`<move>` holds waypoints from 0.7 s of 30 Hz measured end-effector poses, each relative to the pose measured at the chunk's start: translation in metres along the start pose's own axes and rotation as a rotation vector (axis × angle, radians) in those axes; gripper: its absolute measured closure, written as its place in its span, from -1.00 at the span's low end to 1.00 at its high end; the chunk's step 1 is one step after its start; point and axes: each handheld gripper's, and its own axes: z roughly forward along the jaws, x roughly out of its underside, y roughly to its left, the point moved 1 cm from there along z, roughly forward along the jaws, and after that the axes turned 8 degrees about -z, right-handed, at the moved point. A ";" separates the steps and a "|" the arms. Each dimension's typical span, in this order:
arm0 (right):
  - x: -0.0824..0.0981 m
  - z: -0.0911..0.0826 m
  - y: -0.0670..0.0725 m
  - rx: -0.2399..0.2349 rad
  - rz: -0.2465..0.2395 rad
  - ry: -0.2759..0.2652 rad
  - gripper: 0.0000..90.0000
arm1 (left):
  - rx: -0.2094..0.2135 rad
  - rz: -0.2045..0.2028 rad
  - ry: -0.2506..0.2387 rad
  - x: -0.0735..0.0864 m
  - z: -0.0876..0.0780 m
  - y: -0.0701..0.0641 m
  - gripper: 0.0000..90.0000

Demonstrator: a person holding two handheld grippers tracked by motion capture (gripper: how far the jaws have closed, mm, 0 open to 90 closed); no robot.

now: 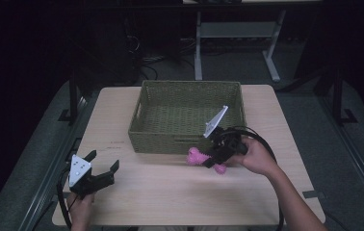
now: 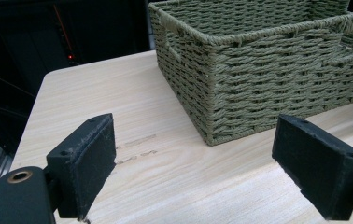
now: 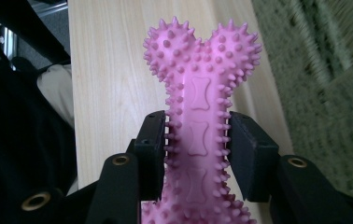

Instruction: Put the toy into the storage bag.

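A pink spiky bone-shaped toy [image 1: 197, 158] [image 3: 198, 93] is clamped at its shaft by my right gripper [image 1: 213, 159] [image 3: 198, 144], just in front of the near wall of the green woven basket [image 1: 185, 139] [image 3: 333, 88]. The jaws press on both sides of the toy's middle, and its knobbed end sticks out ahead of them. My left gripper [image 1: 104, 162] [image 2: 193, 158] stands open near the table's front left corner, nothing between its jaws. In the left gripper view it faces the basket's [image 2: 258, 79] near left corner.
The light wooden table [image 1: 170, 192] has free room in front of the basket and between my two hands. The basket's inside looks bare. Beyond the table stand a desk frame [image 1: 238, 43] and cables on a dark floor.
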 end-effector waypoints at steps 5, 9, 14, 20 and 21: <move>-0.007 -0.006 -0.001 -0.004 -0.012 -0.002 0.29 | 0.001 -0.002 0.000 0.000 0.000 0.000 -0.71; -0.010 -0.010 -0.005 -0.011 -0.010 -0.016 0.29 | -0.003 0.001 0.000 0.000 0.000 0.000 -0.71; -0.016 -0.014 -0.012 -0.012 -0.012 -0.017 0.29 | -0.009 -0.009 -0.002 0.000 0.000 0.003 -0.71; -0.024 -0.022 -0.024 -0.001 -0.007 -0.021 0.29 | -0.010 -0.008 0.001 0.000 0.001 0.003 -0.71; -0.025 -0.023 -0.025 0.002 -0.008 -0.023 0.29 | -0.011 -0.008 -0.001 0.000 0.001 0.003 -0.71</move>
